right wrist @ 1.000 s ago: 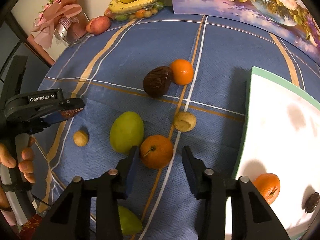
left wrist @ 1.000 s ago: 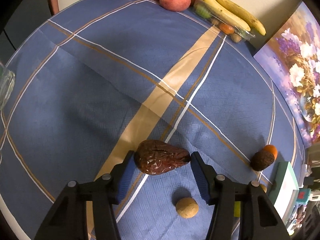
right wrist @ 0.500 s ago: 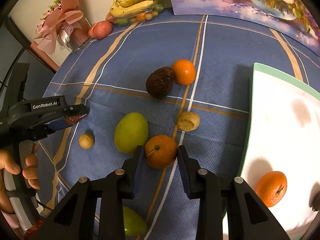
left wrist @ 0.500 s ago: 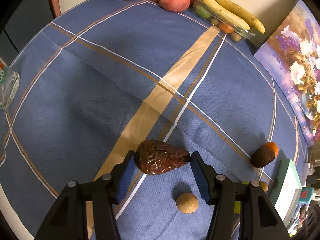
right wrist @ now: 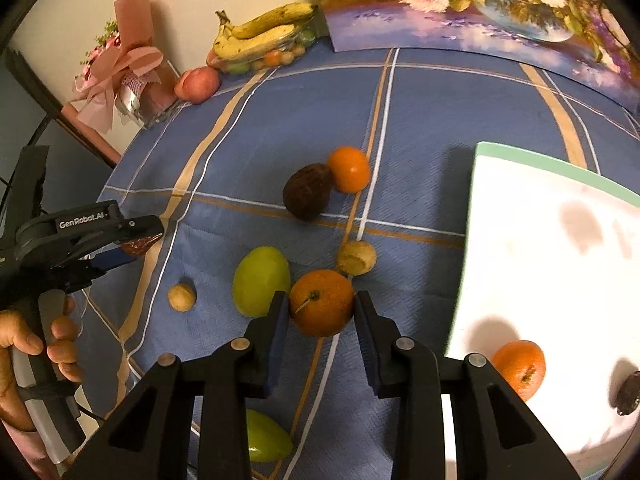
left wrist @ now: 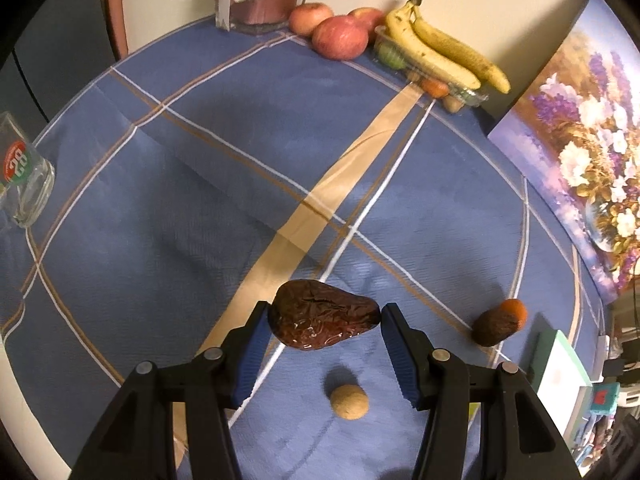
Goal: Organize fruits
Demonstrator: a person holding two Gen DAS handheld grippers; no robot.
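Warm indoor lighting, moderate brightness. Strong fisheye curvature, dark vignette at corners. Glare on white tray (right wrist: 560,240), soft shadows at 12 o'clock of fruit. Slight blur at 3 o'clock edge.

I see a blue plaid tablecloth (right wrist: 440,120). On it: green mango (right wrist: 261,281), dark wrinkled fruit (right wrist: 307,191), tangerine (right wrist: 349,169), white tray (right wrist: 552,168). Glass (left wrist: 24,184) at far edge.

Home dining table: checked tablecloth (left wrist: 200,184), flower painting (right wrist: 480,4).

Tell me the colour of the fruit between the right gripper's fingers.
Orange, with a small green-brown stem; clearest in the right wrist view.
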